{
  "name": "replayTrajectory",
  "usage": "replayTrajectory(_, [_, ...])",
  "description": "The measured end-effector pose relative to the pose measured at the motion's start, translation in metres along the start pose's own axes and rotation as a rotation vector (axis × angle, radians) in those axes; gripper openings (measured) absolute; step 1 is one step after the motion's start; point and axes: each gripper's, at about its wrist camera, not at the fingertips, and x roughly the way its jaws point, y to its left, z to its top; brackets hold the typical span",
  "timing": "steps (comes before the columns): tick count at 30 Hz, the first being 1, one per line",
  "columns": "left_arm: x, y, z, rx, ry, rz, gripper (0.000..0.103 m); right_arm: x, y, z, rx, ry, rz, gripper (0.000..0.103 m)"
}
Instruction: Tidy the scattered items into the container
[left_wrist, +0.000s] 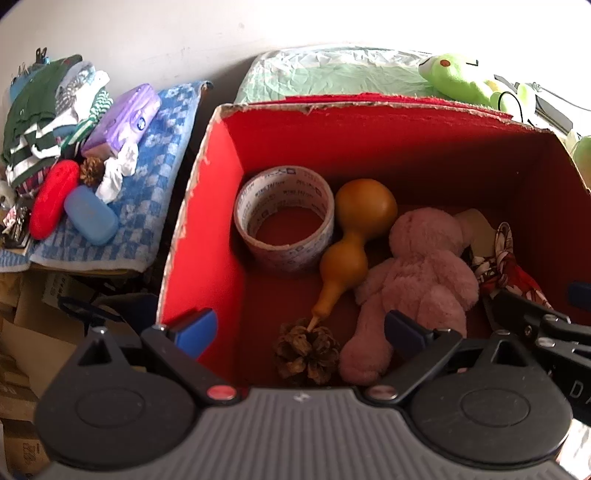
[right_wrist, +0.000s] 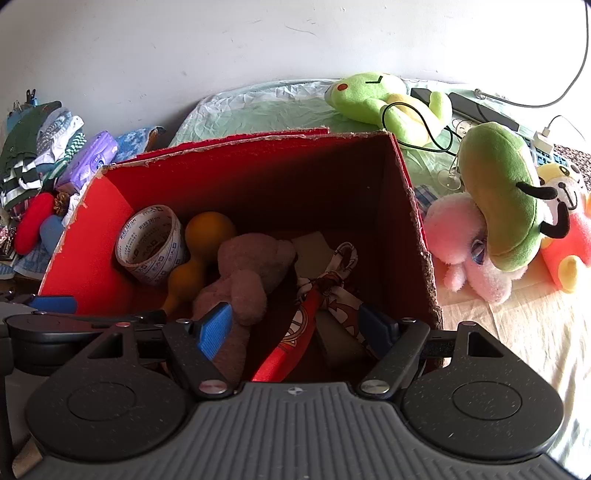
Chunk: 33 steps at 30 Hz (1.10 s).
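Note:
A red cardboard box (left_wrist: 207, 206) (right_wrist: 85, 236) holds a tape roll (left_wrist: 284, 218) (right_wrist: 149, 243), an orange gourd (left_wrist: 354, 236) (right_wrist: 207, 240), a pink plush toy (left_wrist: 417, 280) (right_wrist: 243, 277), a pine cone (left_wrist: 306, 350) and a patterned cloth (left_wrist: 506, 266) (right_wrist: 325, 295). My left gripper (left_wrist: 299, 328) is open and empty over the box's near left side. My right gripper (right_wrist: 295, 325) is open and empty over the box's near right side, above the cloth. Its arm shows at the right in the left wrist view (left_wrist: 546, 328).
Left of the box, a blue checked towel (left_wrist: 147, 206) carries a red case (left_wrist: 53, 199), a blue case (left_wrist: 90, 214), a purple tissue pack (left_wrist: 122, 120), a pine cone (left_wrist: 91, 170) and folded clothes (left_wrist: 44, 110). Right of it lie plush toys: green frog (right_wrist: 384, 99), avocado (right_wrist: 498, 192), pink one (right_wrist: 461, 243).

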Motion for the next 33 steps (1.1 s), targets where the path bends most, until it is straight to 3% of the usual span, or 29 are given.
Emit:
replayTrajectory(9, [-0.009,0.003,0.001,-0.015,-0.022,-0.009,0.100,-0.002,-0.004,0.004,0.032,0.010,0.010,0.073])
replayTrajectory(33, [-0.034,0.009,0.009,-0.007,-0.055,0.003,0.102,-0.025,0.002,0.016,0.014,-0.042,0.000,0.074])
